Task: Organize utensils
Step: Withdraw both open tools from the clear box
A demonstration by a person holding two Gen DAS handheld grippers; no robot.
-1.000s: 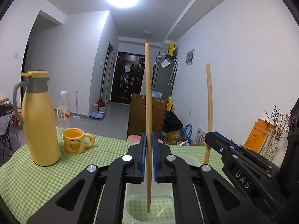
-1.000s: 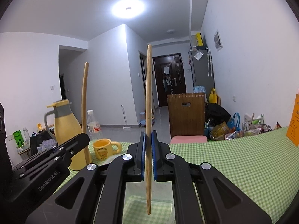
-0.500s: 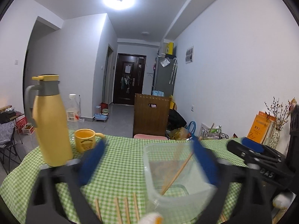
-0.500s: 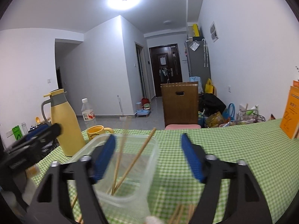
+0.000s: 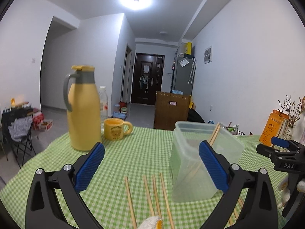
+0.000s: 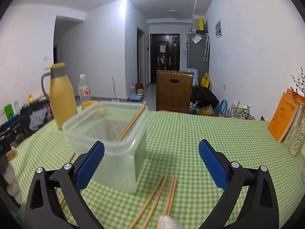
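Note:
A clear plastic tub (image 5: 198, 152) (image 6: 108, 133) stands on the green checked tablecloth with two wooden chopsticks (image 5: 214, 134) (image 6: 131, 123) leaning inside it. Several loose chopsticks (image 5: 152, 194) lie on the cloth left of the tub, under my open, empty left gripper (image 5: 151, 167). More chopsticks (image 6: 162, 196) lie right of the tub, under my open, empty right gripper (image 6: 151, 167). The right gripper also shows at the right edge of the left wrist view (image 5: 282, 148).
A yellow thermos jug (image 5: 83, 108) (image 6: 61, 97), a yellow mug (image 5: 116, 128) and a water bottle (image 5: 103, 103) stand at the back left. Orange books (image 6: 284, 118) and a vase (image 6: 298, 137) stand at the right. A wooden chair back (image 6: 174, 90) is beyond the table.
Both grippers opened and dropped their upright chopsticks into the tub, then drew back and lower over the loose chopsticks on the cloth.

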